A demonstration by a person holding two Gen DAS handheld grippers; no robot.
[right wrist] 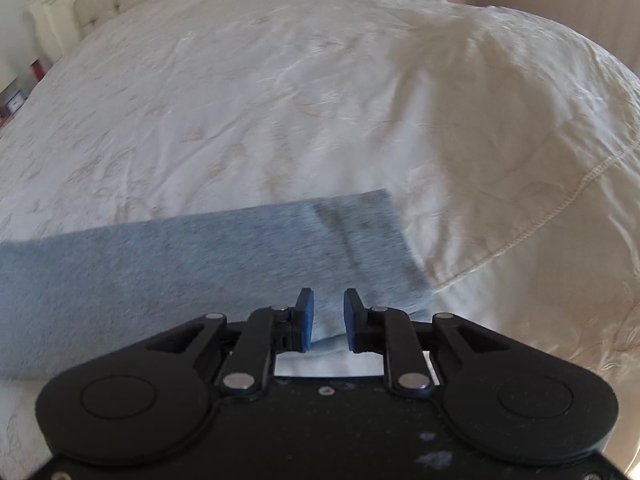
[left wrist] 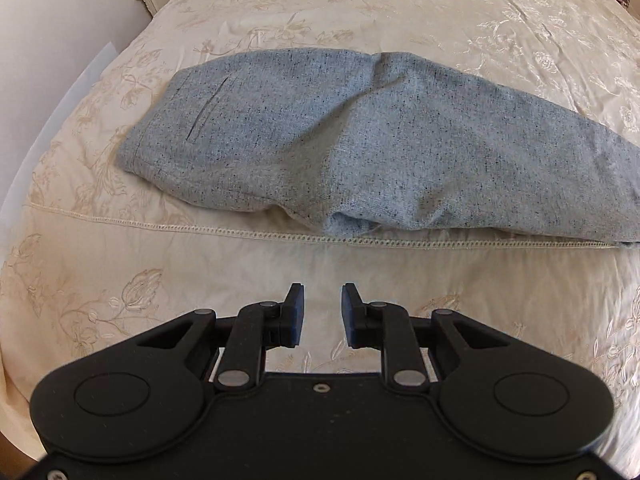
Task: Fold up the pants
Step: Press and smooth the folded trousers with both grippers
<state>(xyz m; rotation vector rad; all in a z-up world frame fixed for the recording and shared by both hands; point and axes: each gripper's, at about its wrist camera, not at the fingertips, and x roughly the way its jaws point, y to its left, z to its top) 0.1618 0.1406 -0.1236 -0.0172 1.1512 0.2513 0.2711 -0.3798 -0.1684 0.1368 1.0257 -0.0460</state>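
The grey pants (left wrist: pixel 340 144) lie on the bed (left wrist: pixel 360 12). Left view shows the waist pocket; right view (blurred) only the hem. Left gripper (left wrist: pixel 322 312) and right gripper (right wrist: pixel 329 318) both gape, holding nothing.

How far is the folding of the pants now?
The grey pants already lie doubled lengthwise on the bedspread. Nothing is in hand: the left claw and the right claw are both open. The crosswise fold, cuff end toward waist, remains.
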